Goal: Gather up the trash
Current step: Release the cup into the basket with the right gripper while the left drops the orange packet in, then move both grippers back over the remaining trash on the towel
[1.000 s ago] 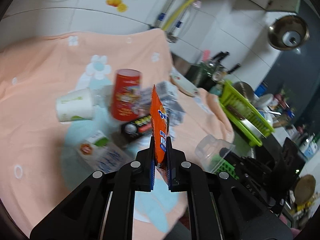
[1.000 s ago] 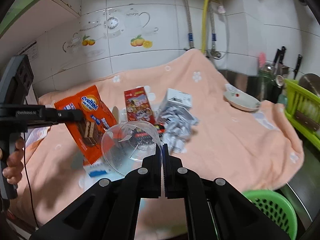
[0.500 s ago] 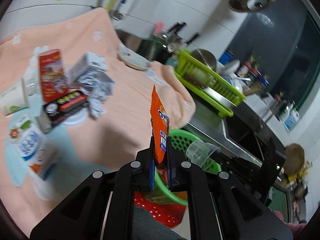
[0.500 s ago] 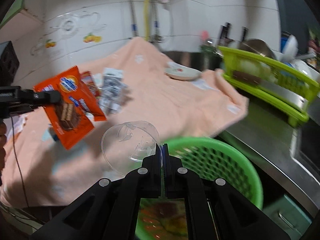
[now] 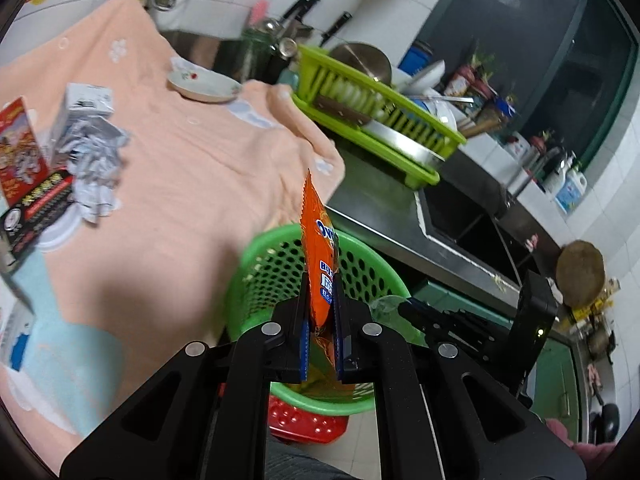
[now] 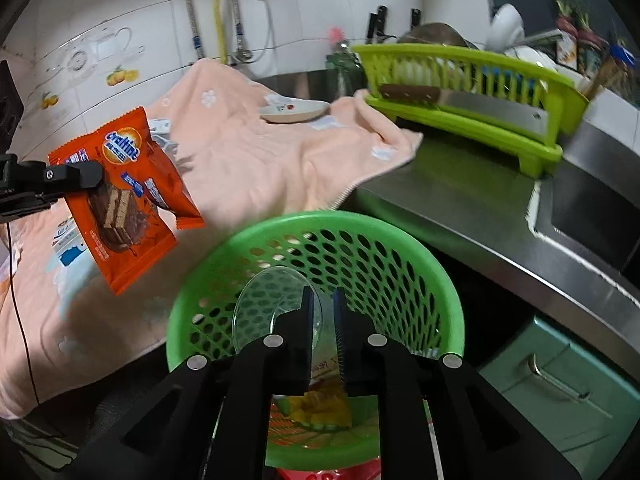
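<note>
My left gripper (image 5: 321, 300) is shut on an orange Ovaltine wrapper (image 5: 318, 248) and holds it edge-on over the near rim of the green trash basket (image 5: 360, 264). In the right wrist view the wrapper (image 6: 120, 196) hangs left of the basket (image 6: 400, 248). My right gripper (image 6: 323, 308) is over the basket's mouth with its jaws slightly parted around the rim of a clear plastic cup (image 6: 268, 304); the cup is inside the basket opening. The right gripper also shows in the left wrist view (image 5: 432, 316).
More trash lies on the peach cloth: crumpled silver wrappers (image 5: 94, 156), a white box (image 5: 86, 102), a red carton (image 5: 18, 148), a black packet (image 5: 36, 208). A saucer (image 5: 204, 86) sits at the cloth's far edge. A green dish rack (image 6: 460, 100) and steel sink (image 5: 460, 216) stand right.
Both grippers swung right from the cloth to the green basket. The right gripper's jaws have parted slightly and the cup has dropped lower into the basket opening.
</note>
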Demonstrator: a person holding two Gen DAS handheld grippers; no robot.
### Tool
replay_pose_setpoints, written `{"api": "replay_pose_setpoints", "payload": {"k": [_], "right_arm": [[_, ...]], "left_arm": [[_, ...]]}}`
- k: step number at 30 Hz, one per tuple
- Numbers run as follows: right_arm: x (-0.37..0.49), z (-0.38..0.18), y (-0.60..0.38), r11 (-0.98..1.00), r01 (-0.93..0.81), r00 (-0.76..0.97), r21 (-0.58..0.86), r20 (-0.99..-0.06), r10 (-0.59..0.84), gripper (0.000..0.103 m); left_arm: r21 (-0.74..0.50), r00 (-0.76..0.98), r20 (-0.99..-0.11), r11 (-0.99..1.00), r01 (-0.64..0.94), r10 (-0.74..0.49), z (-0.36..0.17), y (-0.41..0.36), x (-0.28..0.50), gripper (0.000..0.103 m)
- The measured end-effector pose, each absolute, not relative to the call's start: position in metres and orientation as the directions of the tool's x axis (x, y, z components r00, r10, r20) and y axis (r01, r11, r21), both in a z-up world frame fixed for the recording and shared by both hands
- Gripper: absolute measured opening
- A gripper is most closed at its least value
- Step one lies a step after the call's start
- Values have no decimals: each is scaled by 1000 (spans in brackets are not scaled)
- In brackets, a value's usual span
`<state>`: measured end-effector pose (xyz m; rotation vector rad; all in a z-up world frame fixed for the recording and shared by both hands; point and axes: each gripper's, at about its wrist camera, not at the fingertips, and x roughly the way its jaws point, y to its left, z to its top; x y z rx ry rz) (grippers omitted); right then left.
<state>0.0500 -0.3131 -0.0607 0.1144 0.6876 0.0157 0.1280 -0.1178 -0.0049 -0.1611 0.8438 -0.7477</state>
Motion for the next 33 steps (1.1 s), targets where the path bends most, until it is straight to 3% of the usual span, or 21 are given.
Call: {"api": "replay_pose_setpoints", "payload": {"k": [3,8,18,24,25,29,33], "right_arm": [[46,-63,-320,993,39,771,113,-636,42,14],[41,-64,-327,992,58,772,113,-635,27,28],[29,-60,-338,989,83,789,124,-614,11,42],[24,-57,-339,989,83,796,126,-605,11,44],[24,-57,-339,988,82,796,127,-605,12,44],[22,-57,-337,988,78,797,136,-604,20,45],[23,-56,-334,988,69,798,137,-602,28,47]], "left_arm": [[-410,402,-630,725,554,-664,-11,-132,128,8],[-405,374,-649,717,567,-663,-19,-151,128,8],[-360,368,-684,729,582,-630,-26,-176,131,8],[-359,353,-698,731,580,-623,-33,-186,134,11],[-360,350,-699,730,581,-623,-34,-188,134,12],[-363,349,-697,728,582,-627,-36,-190,133,34],[-348,364,-702,740,575,-612,-36,-185,133,37]]}}
